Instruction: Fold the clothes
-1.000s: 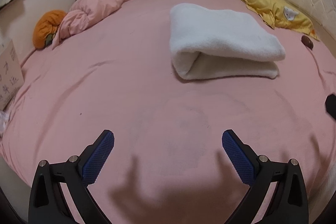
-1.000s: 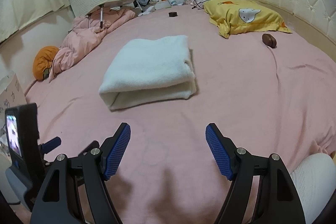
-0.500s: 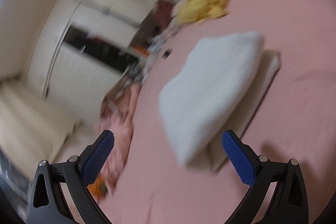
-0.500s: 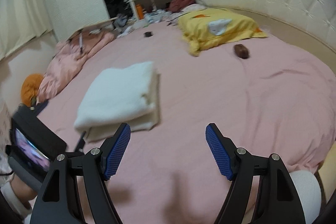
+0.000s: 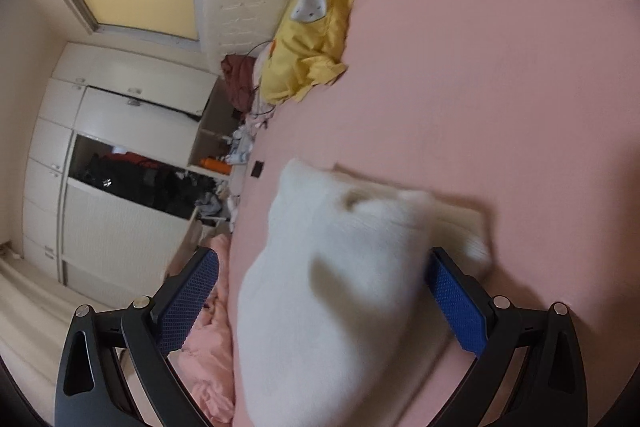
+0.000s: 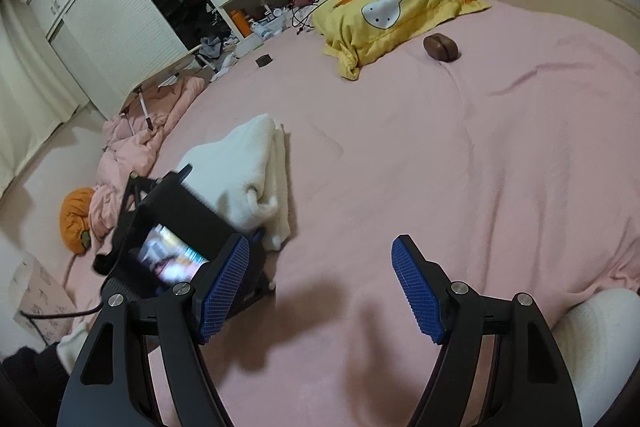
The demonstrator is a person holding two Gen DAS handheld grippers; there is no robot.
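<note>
Mostly fluffy white folded garment (image 5: 332, 291) on smooth pink sheet (image 5: 500, 99)

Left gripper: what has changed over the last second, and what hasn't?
The left gripper rolled sideways and moved up to the folded white garment, which now sits between its open fingers, not clamped. The right gripper stayed open and empty; the yellow pillow has not moved.

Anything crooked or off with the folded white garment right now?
Yes: the folded white garment looks uneven. Its near corner is bunched into a lump and the lower layer sticks out past the top one. The left hand-held gripper straddles that end, jaws open. Nothing looks spilled or damaged.
</note>
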